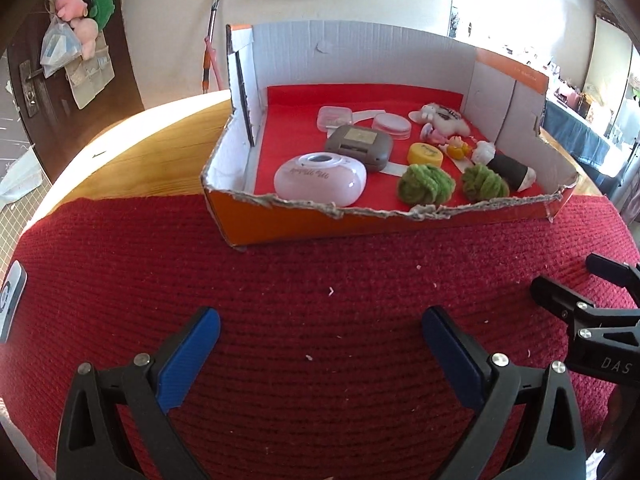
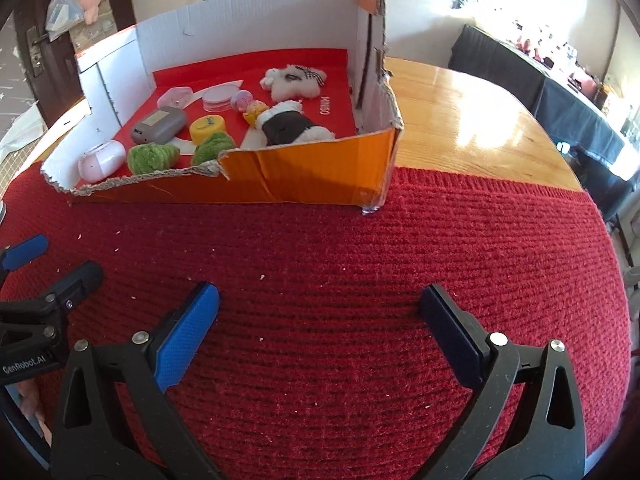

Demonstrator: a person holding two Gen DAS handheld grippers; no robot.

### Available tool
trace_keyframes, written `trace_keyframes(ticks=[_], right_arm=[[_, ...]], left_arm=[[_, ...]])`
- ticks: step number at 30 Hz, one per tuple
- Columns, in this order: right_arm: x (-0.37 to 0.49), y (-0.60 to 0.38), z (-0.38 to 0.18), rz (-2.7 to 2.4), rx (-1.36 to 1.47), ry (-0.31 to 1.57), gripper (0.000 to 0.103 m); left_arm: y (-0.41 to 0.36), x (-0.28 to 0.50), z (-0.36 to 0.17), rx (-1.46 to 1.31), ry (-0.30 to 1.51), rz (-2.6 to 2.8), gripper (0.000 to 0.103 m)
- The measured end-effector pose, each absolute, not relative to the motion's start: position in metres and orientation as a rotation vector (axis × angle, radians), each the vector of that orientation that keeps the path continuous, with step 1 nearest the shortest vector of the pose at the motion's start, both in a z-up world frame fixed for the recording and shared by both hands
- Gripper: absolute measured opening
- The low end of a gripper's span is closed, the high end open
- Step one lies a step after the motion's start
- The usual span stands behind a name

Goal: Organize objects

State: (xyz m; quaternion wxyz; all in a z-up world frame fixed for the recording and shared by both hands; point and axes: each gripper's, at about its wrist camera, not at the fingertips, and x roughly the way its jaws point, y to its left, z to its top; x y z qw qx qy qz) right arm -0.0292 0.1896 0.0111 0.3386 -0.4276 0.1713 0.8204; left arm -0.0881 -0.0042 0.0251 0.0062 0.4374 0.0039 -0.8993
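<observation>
Your left gripper (image 1: 320,334) hangs over the dark red knitted cloth (image 1: 320,264), its blue-padded jaws wide apart and holding nothing. Your right gripper (image 2: 320,312) hangs beside it, also spread open and empty. Both are well apart from the torn orange cardboard box with white inner walls (image 1: 280,228), so I judge that you are resting between moves or are finished.

All the small objects already lie inside the box, on its bright red lining. Its front wall is torn low, probably so that the grippers can reach over it.

From left to right, the pale pink rounded plastic case (image 1: 320,180) is nearest the front left corner. It has some writing on top, but I cannot read it. Behind it lies the grey rounded rectangular case (image 1: 358,148), with a pale label too small to read. Further back are the small clear plastic box (image 1: 335,117) and the clear round flat container (image 1: 391,125). The yellow round plastic lid (image 1: 425,153) has dark script that I cannot read. The two green yarn balls (image 1: 426,184) lie side by side against the front wall, perhaps grouped as a pair. On the right are the small orange figurine (image 1: 458,148), the white fluffy plush toy (image 1: 442,117) and the black and white plush roll (image 1: 510,168), so the soft toys seem kept together.

In the right wrist view white letters on the red lining (image 2: 325,107) seem to read "MINISO". The left gripper's body shows "GenRobot.AI", and the right gripper's shows "DAS".
</observation>
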Motion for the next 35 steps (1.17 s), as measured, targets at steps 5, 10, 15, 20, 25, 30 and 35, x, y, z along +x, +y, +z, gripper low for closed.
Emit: trace_keyframes(ticks=[5,10,15,20,25,30,35], right_arm=[[-0.0297,0.1880,0.0114,2.131,-1.111,0.442,0.103],[-0.0299,0.1882,0.0114,2.131,-1.108,0.446,0.103],[-0.0303,0.1884,0.0113,2.131,-1.108,0.446,0.103],[-0.0303,0.1885,0.0113,2.131,-1.108,0.446,0.103],[-0.0302,0.1885,0.0113,2.132,-1.108,0.446,0.103],[-0.0301,0.1883,0.0113,2.132,-1.108,0.446,0.103],[-0.0300,0.1882,0.0113,2.132,-1.108,0.446,0.103]], left_arm=[[-0.0057,-0.0918,0.0249,1.363,0.033,-2.799,0.103],[-0.0065,-0.0930,0.0254,1.363,0.029,-2.805,0.103],[-0.0072,-0.0938,0.0246,1.361,0.028,-2.805,0.103],[-0.0078,-0.0942,0.0247,1.357,0.026,-2.801,0.103],[-0.0073,-0.0946,0.0246,1.356,0.024,-2.802,0.103],[-0.0074,-0.0947,0.0246,1.357,0.024,-2.802,0.103],[-0.0075,-0.0947,0.0245,1.357,0.024,-2.802,0.103]])
